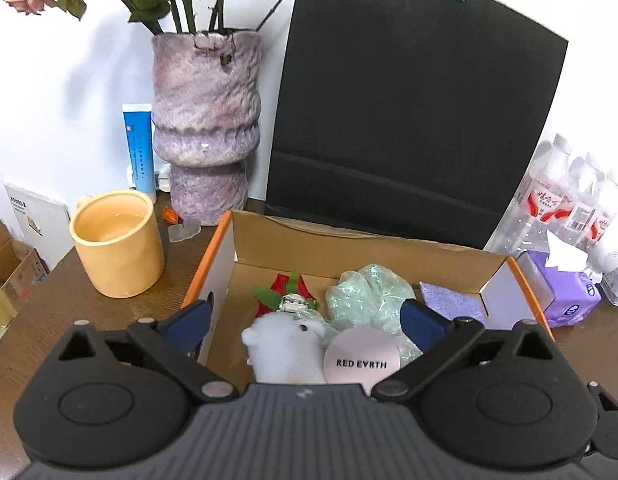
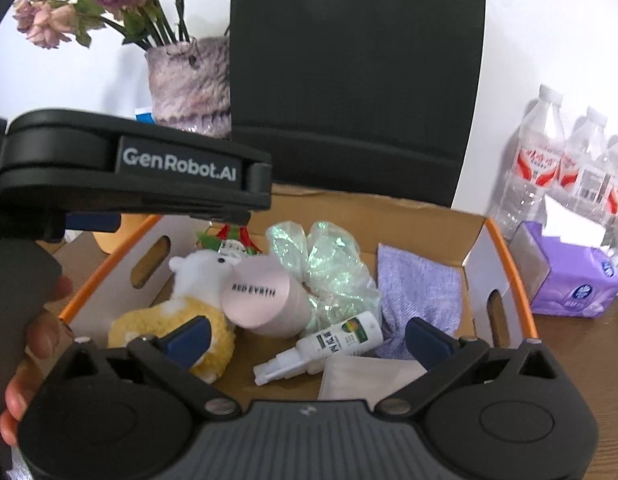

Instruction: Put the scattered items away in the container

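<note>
- Right tongs (image 2: 307,334), low in the frame, gape fully and hold nothing; below them lie a white spray bottle (image 2: 325,346) and a folded tissue (image 2: 365,374).
- Left tongs (image 1: 305,320) stand equally wide and empty over the plush sheep (image 1: 283,344); both tongs crowd one box, so they could knock together.
- The pink RED EARTH jar (image 2: 265,300) leans on the sheep; a nudge might roll it.
- Mid-frame, the cardboard box (image 2: 505,256) holds everything; a dipping finger could snag its orange rim.
- Upper left, on the table (image 1: 49,320), a yellow mug (image 1: 117,248) and vase (image 1: 207,128) stand just beside the box and risk tipping.
</note>
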